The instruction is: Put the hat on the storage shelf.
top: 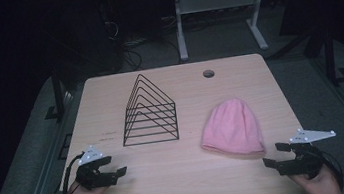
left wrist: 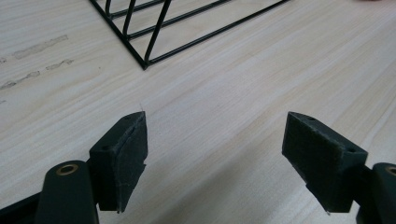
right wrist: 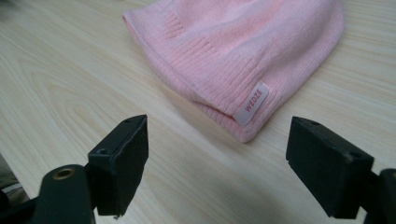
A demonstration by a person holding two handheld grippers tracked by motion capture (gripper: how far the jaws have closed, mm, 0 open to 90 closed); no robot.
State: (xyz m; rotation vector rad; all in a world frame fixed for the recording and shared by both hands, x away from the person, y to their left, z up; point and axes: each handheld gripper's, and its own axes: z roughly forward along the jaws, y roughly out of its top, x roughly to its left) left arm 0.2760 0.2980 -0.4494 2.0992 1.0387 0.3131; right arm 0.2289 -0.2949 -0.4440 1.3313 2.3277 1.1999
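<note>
A pink knit beanie (top: 233, 128) lies flat on the right half of the wooden table (top: 190, 175), its ribbed brim toward the front edge. In the right gripper view the beanie (right wrist: 238, 51) carries a small white label (right wrist: 252, 103) at its brim. My right gripper (top: 277, 155) rests at the front right, open, just in front of the brim, with nothing between its jaws. A black wire file rack (top: 149, 111) stands left of centre. My left gripper (top: 114, 167) sits at the front left, open and empty, short of the rack's corner (left wrist: 144, 63).
A round cable hole (top: 209, 74) is cut near the table's far edge. Behind the table stands a white desk frame (top: 219, 15) on a dark floor with cables. Faint marks (left wrist: 39, 46) smudge the wood left of the rack.
</note>
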